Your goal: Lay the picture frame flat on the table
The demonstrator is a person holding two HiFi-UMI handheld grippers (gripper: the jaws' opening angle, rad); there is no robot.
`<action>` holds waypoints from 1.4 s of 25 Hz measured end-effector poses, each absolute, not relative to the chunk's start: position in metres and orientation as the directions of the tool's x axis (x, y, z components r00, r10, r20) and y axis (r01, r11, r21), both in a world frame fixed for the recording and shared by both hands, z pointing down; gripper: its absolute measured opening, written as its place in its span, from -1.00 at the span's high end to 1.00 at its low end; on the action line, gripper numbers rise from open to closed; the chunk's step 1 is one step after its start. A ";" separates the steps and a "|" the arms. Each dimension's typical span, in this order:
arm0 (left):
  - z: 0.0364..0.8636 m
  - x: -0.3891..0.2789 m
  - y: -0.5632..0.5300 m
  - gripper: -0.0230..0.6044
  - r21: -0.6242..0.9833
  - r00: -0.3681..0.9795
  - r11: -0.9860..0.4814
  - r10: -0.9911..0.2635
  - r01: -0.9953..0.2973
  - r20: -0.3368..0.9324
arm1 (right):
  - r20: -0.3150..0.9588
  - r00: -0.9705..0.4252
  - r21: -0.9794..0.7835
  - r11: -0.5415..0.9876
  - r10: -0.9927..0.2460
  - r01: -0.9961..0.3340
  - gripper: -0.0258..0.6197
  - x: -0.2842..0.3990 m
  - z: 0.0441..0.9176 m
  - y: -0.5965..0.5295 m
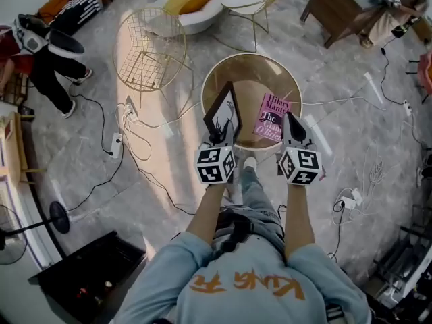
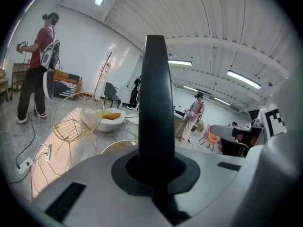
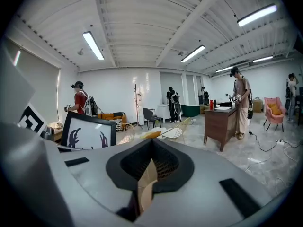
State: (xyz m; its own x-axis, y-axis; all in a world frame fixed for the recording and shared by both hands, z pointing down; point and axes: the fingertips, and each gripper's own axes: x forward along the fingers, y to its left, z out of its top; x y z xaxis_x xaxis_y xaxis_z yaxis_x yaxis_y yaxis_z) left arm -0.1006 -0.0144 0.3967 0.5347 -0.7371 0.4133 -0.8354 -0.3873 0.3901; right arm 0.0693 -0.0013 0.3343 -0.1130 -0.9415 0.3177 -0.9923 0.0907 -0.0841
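The left gripper [image 1: 218, 140] has its fingers [image 2: 94, 183] pressed on the black edge of the picture frame [image 2: 155, 103], which rises straight up between them in the left gripper view. The right gripper [image 1: 291, 121] has its fingers [image 3: 227, 174] drawn together to a thin slit, with nothing pinched between them. In the head view the frame stands tilted on edge, held low down at its near side over the near left part of the round glass worktop [image 1: 251, 78]. Whether its bottom touches the glass I cannot tell. The right gripper view shows its pale face with dark horn-like shapes, off to the left. A pink book [image 1: 273, 117] lies flat just right of the frame, near the right gripper. The frame looks stiff and fairly light, easy for one gripper to carry. Its smooth black edge may slide in a narrow pinch, and the front may be glazed, so it should meet the hard glass gently. The safest hold is on the rim, not the face, with the free gripper steadying the far top edge as it tips down clear of the book.
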 end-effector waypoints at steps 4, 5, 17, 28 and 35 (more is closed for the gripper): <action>0.402 -0.074 -0.048 0.85 0.378 0.540 -0.397 -0.714 -0.836 0.445 | 0.305 -0.151 -0.118 0.120 -0.940 -0.986 0.92 0.087 0.336 -0.043; 0.404 -0.065 -0.054 0.85 0.378 0.543 -0.399 -0.708 -0.835 0.452 | 0.299 -0.168 -0.134 0.133 -0.940 -0.982 0.92 0.094 0.337 -0.051; 0.463 -0.011 -0.098 0.85 0.399 0.560 -0.393 -0.607 -0.828 0.564 | 0.368 -0.246 -0.287 0.142 -0.897 -0.947 0.92 0.145 0.412 -0.100; 0.558 -0.019 -0.111 0.85 0.453 0.566 -0.341 -0.450 -0.824 0.690 | 0.494 -0.248 -0.280 0.117 -0.833 -0.953 0.92 0.123 0.499 -0.130; 0.593 -0.021 -0.113 0.85 0.471 0.583 -0.350 -0.379 -0.809 0.719 | 0.545 -0.258 -0.291 0.109 -0.798 -0.951 0.92 0.109 0.544 -0.130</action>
State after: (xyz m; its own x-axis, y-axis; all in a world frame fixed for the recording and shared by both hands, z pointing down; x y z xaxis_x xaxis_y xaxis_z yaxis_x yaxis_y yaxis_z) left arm -0.0214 -0.1126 0.5933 0.5825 -0.3786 0.7192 -0.8095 -0.3500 0.4714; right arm 0.1093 -0.1298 0.5439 -0.2579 -0.7976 0.5453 -0.9506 0.1087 -0.2907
